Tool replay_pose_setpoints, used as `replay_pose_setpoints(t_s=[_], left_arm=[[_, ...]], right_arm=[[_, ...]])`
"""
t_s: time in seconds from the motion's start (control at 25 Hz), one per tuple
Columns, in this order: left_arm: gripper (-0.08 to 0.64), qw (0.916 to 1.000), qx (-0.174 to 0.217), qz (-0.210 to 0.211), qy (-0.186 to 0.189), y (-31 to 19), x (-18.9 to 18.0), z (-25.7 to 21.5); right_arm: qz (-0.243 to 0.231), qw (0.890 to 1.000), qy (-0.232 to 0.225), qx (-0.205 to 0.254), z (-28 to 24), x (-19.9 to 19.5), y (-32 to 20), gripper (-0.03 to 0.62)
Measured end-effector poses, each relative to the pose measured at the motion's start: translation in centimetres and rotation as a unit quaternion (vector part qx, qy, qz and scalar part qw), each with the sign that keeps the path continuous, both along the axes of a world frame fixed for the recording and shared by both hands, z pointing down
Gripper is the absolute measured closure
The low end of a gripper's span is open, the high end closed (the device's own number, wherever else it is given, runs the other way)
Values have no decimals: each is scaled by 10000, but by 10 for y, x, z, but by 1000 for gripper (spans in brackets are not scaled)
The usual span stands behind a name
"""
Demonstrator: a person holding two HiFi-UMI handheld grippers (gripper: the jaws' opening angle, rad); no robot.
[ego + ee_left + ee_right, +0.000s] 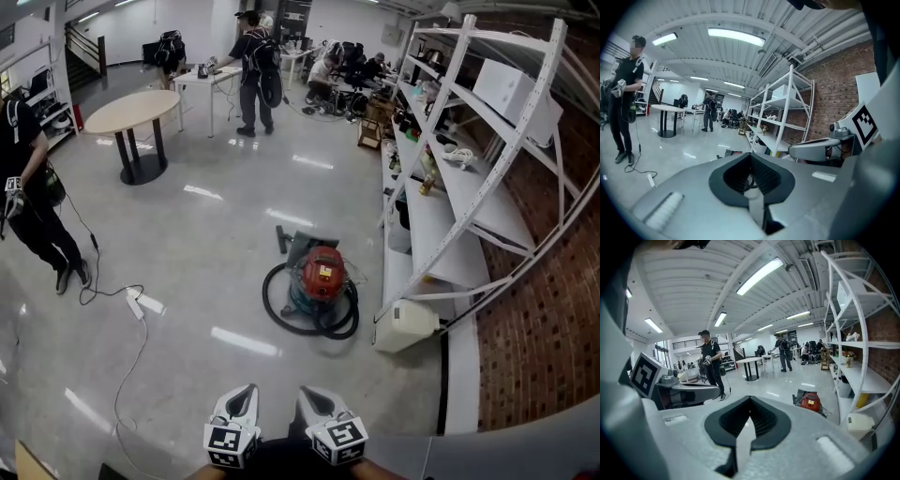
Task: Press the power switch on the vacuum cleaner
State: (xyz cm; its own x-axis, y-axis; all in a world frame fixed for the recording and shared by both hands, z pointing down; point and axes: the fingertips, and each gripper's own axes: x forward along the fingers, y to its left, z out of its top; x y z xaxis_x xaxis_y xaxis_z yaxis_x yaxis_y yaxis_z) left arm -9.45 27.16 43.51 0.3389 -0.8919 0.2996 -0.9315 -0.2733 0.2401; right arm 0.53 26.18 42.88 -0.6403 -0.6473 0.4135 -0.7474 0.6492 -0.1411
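The vacuum cleaner [322, 273] is a red drum on a teal base, ringed by a coiled black hose [281, 314]. It stands on the shiny floor beside the white shelving, well ahead of both grippers. The right gripper view shows the vacuum cleaner [810, 401] small and far off at right. My left gripper [249, 388] and right gripper [307, 390] are held side by side at the bottom edge of the head view, pointing forward. Both are shut with nothing between the jaws. In their own views the left gripper [750, 156] and the right gripper [750, 399] have tips that meet. No power switch is discernible.
White shelving [469, 216] runs along the brick wall at right, with a cream box [406, 324] on the floor at its foot. A power strip [136, 305] and its cable lie at left. A person [28, 187] stands at far left; a round table [139, 111] and other people are farther back.
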Motion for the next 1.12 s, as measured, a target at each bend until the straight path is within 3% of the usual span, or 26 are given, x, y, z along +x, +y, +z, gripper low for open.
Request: replay_pose_setpoints(t_s=[0.56, 1.12], left_arm=[[543, 9992, 46, -300, -276, -126, 54, -16], [543, 9986, -102, -269, -439, -176, 105, -7]], right_arm=[[-138, 9982, -577, 35, -19, 54, -139, 600], [84, 9972, -712, -200, 5, 120, -189, 600]])
